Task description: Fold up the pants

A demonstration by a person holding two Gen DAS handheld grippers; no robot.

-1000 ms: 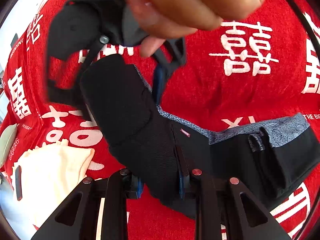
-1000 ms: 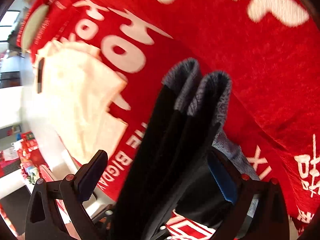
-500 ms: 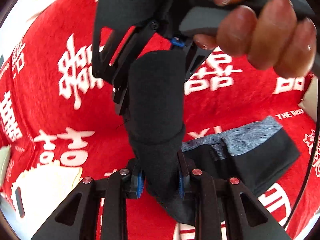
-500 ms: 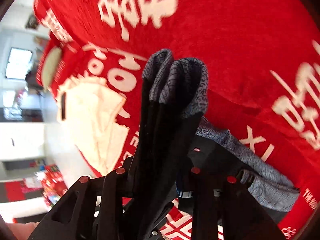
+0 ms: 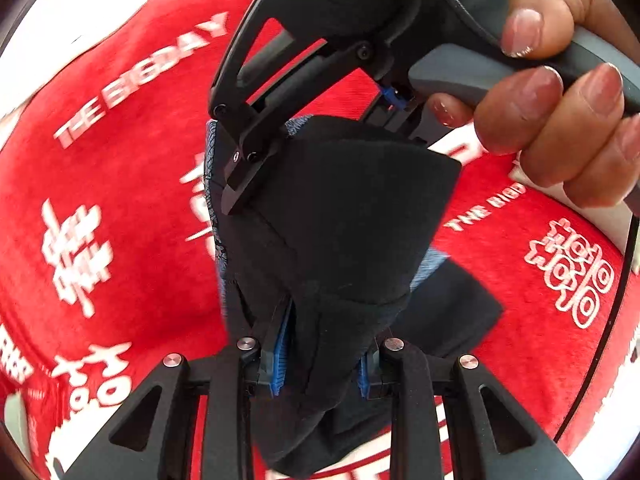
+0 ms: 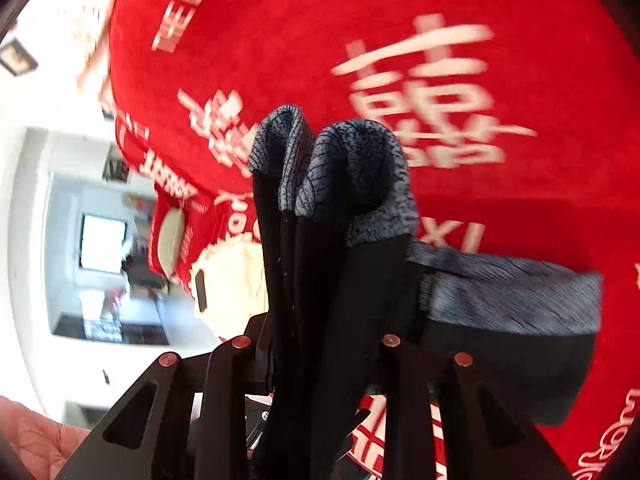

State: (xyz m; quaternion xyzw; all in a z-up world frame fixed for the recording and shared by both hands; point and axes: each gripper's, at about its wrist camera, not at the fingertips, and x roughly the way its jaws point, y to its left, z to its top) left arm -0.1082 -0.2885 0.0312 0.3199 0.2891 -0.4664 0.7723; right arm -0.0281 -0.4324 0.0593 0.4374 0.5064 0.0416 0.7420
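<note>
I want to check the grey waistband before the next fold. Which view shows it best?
The right wrist view: the grey waistband of the pants runs unobstructed to the right, its bunched end standing above the right gripper. The left wrist view shows only grey slivers behind black cloth.

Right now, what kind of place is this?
Probably a home room used for folding laundry: a red cloth with white wedding lettering covers the work surface, black pants are held up, a cream garment lies nearby.
</note>
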